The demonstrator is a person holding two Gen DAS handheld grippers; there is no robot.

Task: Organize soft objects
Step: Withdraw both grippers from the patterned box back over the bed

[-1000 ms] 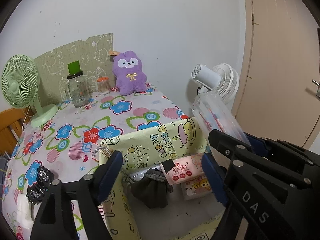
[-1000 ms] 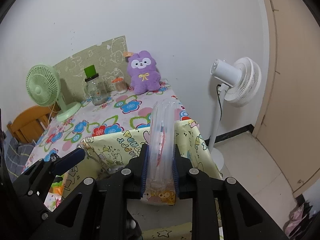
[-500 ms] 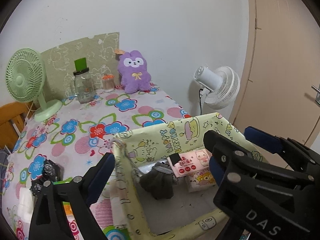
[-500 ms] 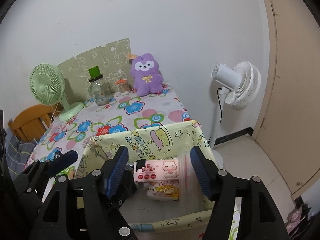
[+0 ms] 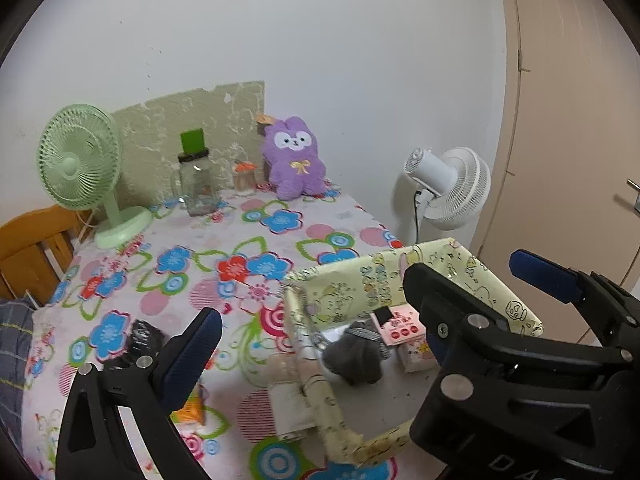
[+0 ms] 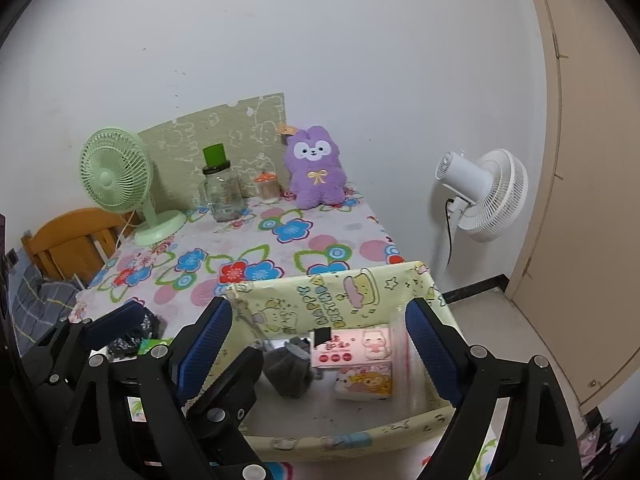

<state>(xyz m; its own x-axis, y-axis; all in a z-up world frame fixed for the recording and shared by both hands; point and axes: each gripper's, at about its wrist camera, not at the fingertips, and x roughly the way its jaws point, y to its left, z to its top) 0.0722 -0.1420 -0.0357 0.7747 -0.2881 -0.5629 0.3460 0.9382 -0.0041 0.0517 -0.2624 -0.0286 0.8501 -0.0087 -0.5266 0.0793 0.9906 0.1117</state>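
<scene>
Two views. Left wrist: the left tool [image 5: 316,344] is opening, nothing between; the grey sock [image 5: 352,356], soft and light, lies in the box [image 5: 496,280]. Right wrist: the right tool [image 6: 320,344] is opening, empty; maybe a clear bag [image 6: 404,360] beside it, slippery, pinch its top.

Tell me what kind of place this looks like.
Probably a room in a home: a table under a floral tablecloth, a purple plush toy against the wall, and a white standing fan beside a door.

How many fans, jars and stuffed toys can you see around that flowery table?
Fans: 2, the green desk fan and the white standing fan
Jars: 2, the green-lidded jar and the orange-topped jar
Stuffed toys: 1, the purple plush
Total: 5
</scene>
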